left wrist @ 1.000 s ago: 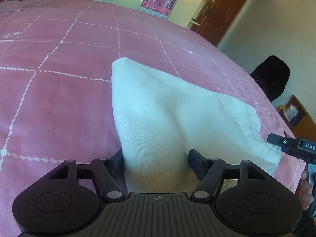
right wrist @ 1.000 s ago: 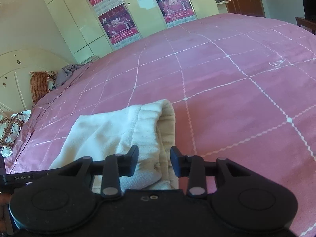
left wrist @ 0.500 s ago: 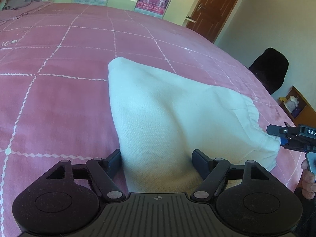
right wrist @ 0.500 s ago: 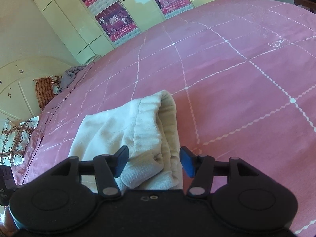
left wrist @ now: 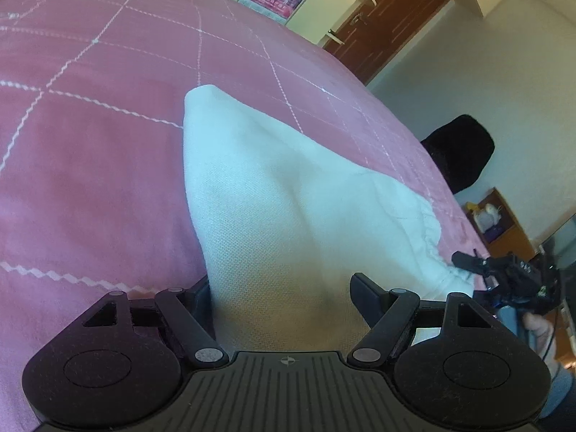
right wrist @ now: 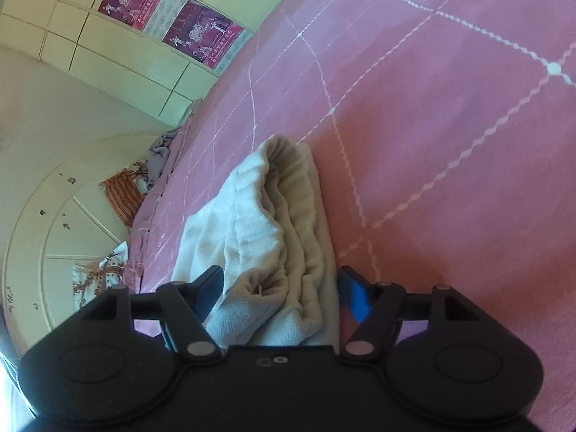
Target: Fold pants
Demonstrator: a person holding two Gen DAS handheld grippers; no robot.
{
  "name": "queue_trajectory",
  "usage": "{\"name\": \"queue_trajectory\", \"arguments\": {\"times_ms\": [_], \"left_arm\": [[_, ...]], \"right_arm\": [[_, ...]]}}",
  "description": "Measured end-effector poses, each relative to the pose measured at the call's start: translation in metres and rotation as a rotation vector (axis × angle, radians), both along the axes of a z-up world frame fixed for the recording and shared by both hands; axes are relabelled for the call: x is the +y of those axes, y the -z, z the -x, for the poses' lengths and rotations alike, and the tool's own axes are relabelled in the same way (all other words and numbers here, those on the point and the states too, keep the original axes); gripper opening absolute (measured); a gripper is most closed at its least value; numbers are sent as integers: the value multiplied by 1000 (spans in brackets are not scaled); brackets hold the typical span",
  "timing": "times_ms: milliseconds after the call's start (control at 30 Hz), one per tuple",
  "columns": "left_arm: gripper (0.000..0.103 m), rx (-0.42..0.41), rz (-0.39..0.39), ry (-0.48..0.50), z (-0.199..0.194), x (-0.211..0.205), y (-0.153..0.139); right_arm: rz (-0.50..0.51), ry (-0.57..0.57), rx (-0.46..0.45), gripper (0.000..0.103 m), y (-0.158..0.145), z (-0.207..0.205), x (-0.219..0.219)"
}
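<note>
White pants (left wrist: 288, 187) lie folded in a thick wedge on the pink checked bedspread (left wrist: 90, 180). My left gripper (left wrist: 284, 288) is open and straddles the near fold, with cloth between its fingers and the right finger clear of it. In the right wrist view the gathered waistband end of the pants (right wrist: 280, 223) sits between the fingers of my right gripper (right wrist: 280, 284). Its jaws are opening and both pads stand off the cloth. The right gripper (left wrist: 468, 262) also shows at the waistband end in the left wrist view, with a hand behind it.
The bedspread (right wrist: 450, 126) stretches wide around the pants. A black chair (left wrist: 457, 154), a brown door (left wrist: 388, 18) and a wooden shelf (left wrist: 500, 216) stand past the bed's right side. A cream headboard (right wrist: 54, 216), pillows (right wrist: 122, 194) and crumpled cloth lie at the far left.
The right gripper's jaws have spread and let go of the waistband, and it has rolled and dipped. The left gripper has tilted and stays astride the fold.
</note>
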State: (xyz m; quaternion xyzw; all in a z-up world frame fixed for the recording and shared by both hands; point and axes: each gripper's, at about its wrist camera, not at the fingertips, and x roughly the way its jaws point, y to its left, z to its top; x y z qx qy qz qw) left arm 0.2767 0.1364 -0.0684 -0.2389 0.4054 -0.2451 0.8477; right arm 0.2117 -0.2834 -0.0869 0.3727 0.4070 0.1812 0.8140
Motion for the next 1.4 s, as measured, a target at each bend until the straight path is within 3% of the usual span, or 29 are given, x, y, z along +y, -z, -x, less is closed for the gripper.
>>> {"name": "queue_trajectory", "arguments": {"times_ms": [167, 233, 433, 533, 567, 667, 767, 867, 1000, 1133, 1200, 1267, 1333, 1367, 1400], "left_arm": [[76, 51, 139, 19, -8, 14, 11], [76, 58, 160, 35, -10, 15, 13], [75, 81, 225, 61, -29, 9, 20], [57, 90, 225, 57, -38, 3, 26], [48, 96, 224, 53, -40, 3, 28], [45, 100, 241, 51, -40, 5, 31], [39, 80, 262, 33, -34, 5, 32], [34, 33, 357, 3, -27, 13, 28], [34, -33, 375, 20, -28, 10, 4], [34, -22, 342, 30, -33, 12, -1], [34, 6, 320, 27, -33, 16, 4], [34, 42, 293, 17, -32, 16, 13], [34, 58, 307, 4, -31, 17, 23], [34, 58, 313, 1, -30, 17, 24], [34, 58, 314, -1, -31, 15, 25]], "right_arm": [[-45, -54, 0, 70, 5, -7, -5], [-42, -73, -10, 68, 3, -12, -11], [-81, -146, 17, 72, 8, -27, -10], [-43, -190, 8, 73, 4, -35, 1], [-27, -203, -5, 71, 3, -38, 6], [-18, -196, 4, 56, 6, -43, 9], [-16, -205, 4, 47, 5, -46, 10], [-67, -199, -39, 35, -4, -44, 4], [-56, -215, -88, 34, -22, -45, 8], [-43, -213, -97, 34, -31, -55, 8], [-16, -211, -61, 36, -26, -58, 8], [17, -201, -16, 46, -21, -56, 7], [3, -180, 3, 65, -15, -48, -5], [-52, -159, 19, 76, -8, -41, -21], [-52, -159, 19, 76, -8, -41, -21]]}}
